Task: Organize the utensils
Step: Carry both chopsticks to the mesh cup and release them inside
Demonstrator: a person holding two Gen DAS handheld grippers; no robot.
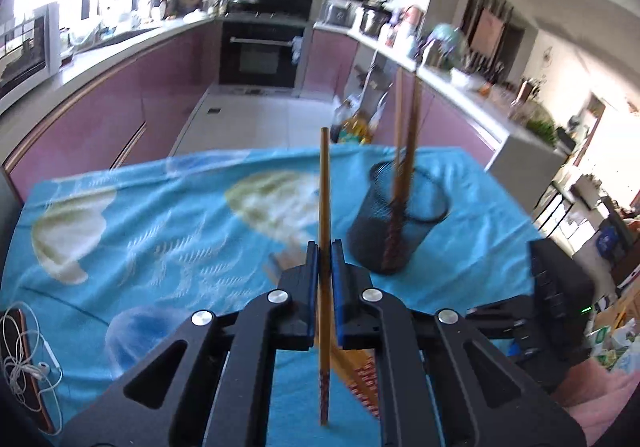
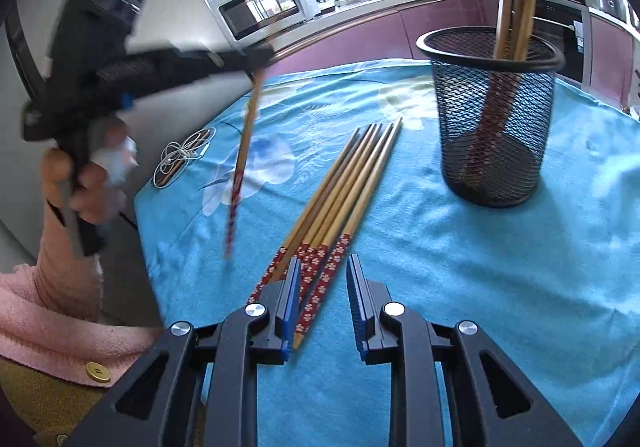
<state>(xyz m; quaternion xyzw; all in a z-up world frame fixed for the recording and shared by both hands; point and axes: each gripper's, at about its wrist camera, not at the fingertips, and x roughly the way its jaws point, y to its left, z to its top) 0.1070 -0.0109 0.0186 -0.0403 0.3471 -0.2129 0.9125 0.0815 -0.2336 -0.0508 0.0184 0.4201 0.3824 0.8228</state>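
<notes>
We clamp the left gripper (image 1: 324, 259) on one chopstick (image 1: 325, 207), upright for dropping into the mesh holder (image 2: 494, 119) near the surface's far edge, while the right gripper's (image 2: 323, 287) fingers stand apart, empty, over the loose chopsticks (image 2: 352, 183) mid-surface.

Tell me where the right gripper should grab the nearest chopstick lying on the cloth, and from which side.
Probably grip the rightmost chopstick on its bare wooden shaft above the red patterned end, coming from above with the jaws straddling its width. It lies flat, and only its right side is free of neighbours.
</notes>
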